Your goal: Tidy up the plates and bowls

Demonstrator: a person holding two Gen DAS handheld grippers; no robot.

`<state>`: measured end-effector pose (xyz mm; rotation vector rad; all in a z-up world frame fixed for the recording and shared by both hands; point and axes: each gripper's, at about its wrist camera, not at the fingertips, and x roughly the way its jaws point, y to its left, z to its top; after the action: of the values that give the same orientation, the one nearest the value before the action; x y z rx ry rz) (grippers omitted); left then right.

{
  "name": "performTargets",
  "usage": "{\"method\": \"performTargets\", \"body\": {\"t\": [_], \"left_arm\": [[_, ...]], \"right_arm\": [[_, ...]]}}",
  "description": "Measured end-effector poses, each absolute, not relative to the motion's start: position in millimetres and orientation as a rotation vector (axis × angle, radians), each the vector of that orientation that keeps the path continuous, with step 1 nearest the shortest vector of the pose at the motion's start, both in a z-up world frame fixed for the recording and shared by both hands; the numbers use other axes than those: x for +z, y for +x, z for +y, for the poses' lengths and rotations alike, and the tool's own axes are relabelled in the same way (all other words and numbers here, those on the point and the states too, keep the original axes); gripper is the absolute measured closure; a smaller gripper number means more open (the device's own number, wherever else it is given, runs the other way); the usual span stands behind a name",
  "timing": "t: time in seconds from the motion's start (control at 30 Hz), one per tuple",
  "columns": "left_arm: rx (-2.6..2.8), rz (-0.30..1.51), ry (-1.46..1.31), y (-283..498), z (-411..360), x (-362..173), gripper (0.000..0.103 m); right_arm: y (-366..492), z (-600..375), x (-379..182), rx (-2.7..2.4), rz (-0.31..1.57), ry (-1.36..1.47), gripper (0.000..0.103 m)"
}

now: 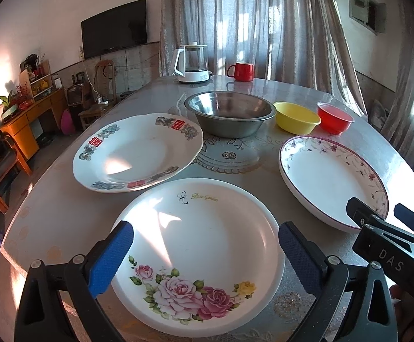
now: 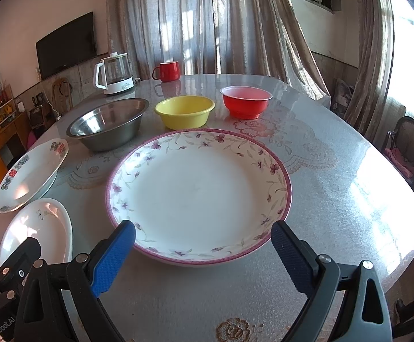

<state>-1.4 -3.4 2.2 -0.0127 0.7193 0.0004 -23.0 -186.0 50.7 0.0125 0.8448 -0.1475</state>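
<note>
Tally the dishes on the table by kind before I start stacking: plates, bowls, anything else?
Plates: 3 (rose-print white plate, white plate with red characters, purple-rimmed floral plate)
Bowls: 3 (stainless steel bowl, yellow plastic bowl, red plastic bowl)
Mugs: 1 (red mug)
Kettles: 1 (white glass kettle)
Total: 8

On the worktop (image 2: 335, 171) three plates lie nearest me: the rose plate (image 1: 198, 245) sits between the fingers of my wide-spread left claw (image 1: 205, 253), the plate with characters (image 1: 138, 151) lies just behind it to the left, and the vine-rimmed plate (image 2: 198, 196) lies to the right, before my equally wide-spread right claw (image 2: 204, 253). Behind the plates stand three bowls in a row, the metal bowl (image 2: 109, 122) left, the middle bowl (image 2: 184, 111) beside it, the small bowl (image 2: 246, 101) right. At the far edge stand a kettle (image 2: 114, 74) and, to its right, a mug (image 2: 167, 71).
</note>
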Motion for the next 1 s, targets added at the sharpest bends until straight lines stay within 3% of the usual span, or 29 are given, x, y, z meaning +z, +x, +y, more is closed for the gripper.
{"method": "performTargets", "body": {"t": [0.3, 0.5, 0.67, 0.73, 0.8, 1.0], "left_arm": [[-0.063, 0.767, -0.037, 16, 0, 9, 0.001], [-0.191, 0.778, -0.045, 42, -13, 25, 0.001], [-0.284, 0.824, -0.038, 74, -34, 24, 0.021], [-0.303, 0.869, -0.052, 88, -39, 16, 0.04], [-0.326, 0.919, -0.073, 101, -42, 8, 0.052], [-0.337, 1.006, -0.09, 122, -52, -10, 0.069]], "right_arm": [[-15, -223, 59, -0.113, 0.839, 0.115, 0.007], [2, -258, 61, -0.132, 0.861, 0.173, 0.027], [22, -286, 53, -0.159, 0.902, 0.242, 0.042], [27, -298, 46, -0.166, 0.925, 0.274, 0.047], [32, -308, 40, -0.174, 0.946, 0.302, 0.049], [42, -315, 24, -0.144, 0.992, 0.318, 0.063]]}}
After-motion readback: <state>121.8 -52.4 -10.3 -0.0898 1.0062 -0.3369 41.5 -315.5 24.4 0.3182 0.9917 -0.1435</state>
